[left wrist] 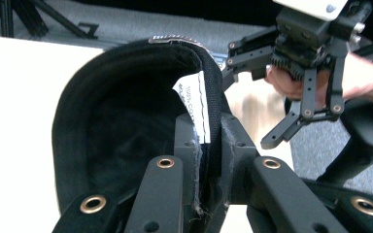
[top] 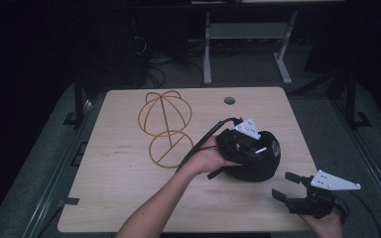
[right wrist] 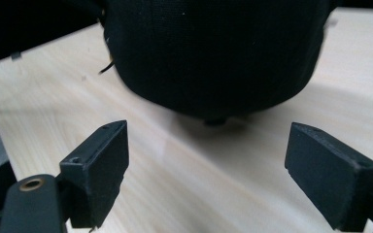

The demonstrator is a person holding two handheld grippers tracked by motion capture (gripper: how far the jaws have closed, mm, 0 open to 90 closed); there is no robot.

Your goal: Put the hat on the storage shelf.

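Gripping the black cap's (left wrist: 126,126) rim, the left claw (left wrist: 209,141) is clamped; the right claw (right wrist: 206,165) gapes just beside it.

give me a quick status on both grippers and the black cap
Left gripper shut on black cap rim, by the white label. Right gripper open, near the cap, apart from it. Wire hat frame off to the side, nothing blocking.
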